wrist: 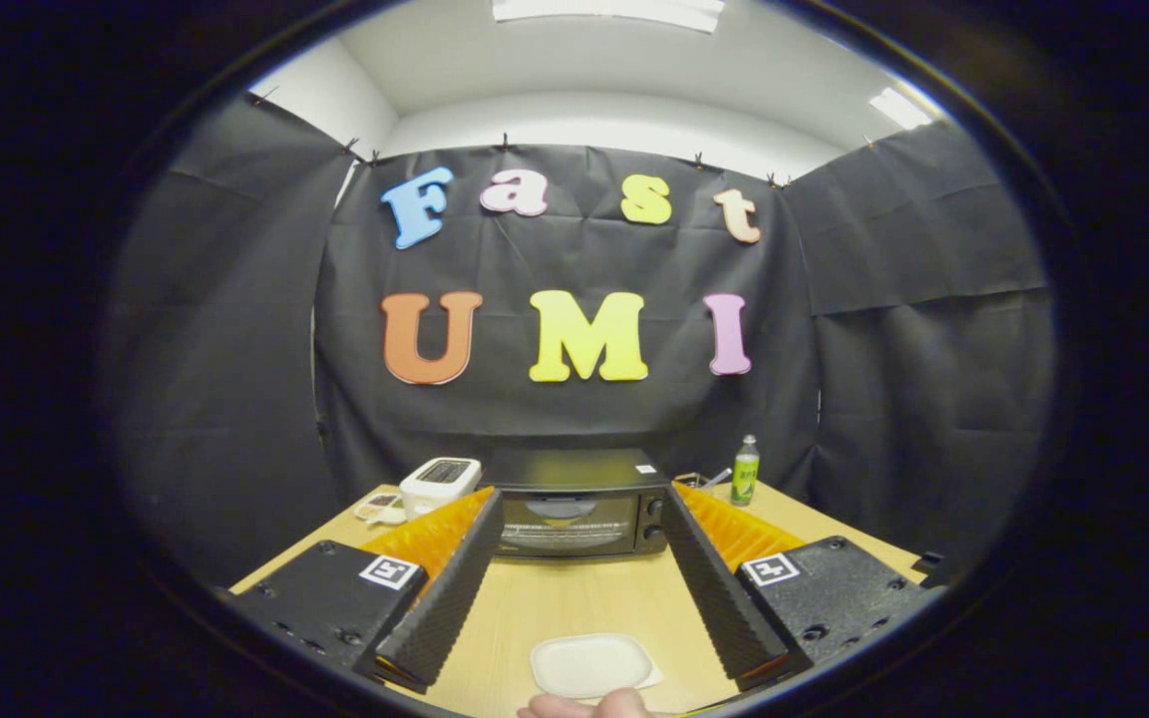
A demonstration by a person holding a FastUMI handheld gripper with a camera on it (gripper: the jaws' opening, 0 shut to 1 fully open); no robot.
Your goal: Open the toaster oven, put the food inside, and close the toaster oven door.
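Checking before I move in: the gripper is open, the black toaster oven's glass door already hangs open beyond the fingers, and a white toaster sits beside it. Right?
Not quite. In the gripper view the black toaster oven has its glass door shut. The rest holds: the gripper is open, the oven stands beyond the fingers, and the white toaster sits beside it.

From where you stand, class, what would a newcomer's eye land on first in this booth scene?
Most likely the black toaster oven, door closed, at the far side of the wooden table, framed between the open jaws of the gripper. Next, the pale tray lying on the table between the jaws, close to the camera. A white toaster sits left of the oven and a green bottle to its right.
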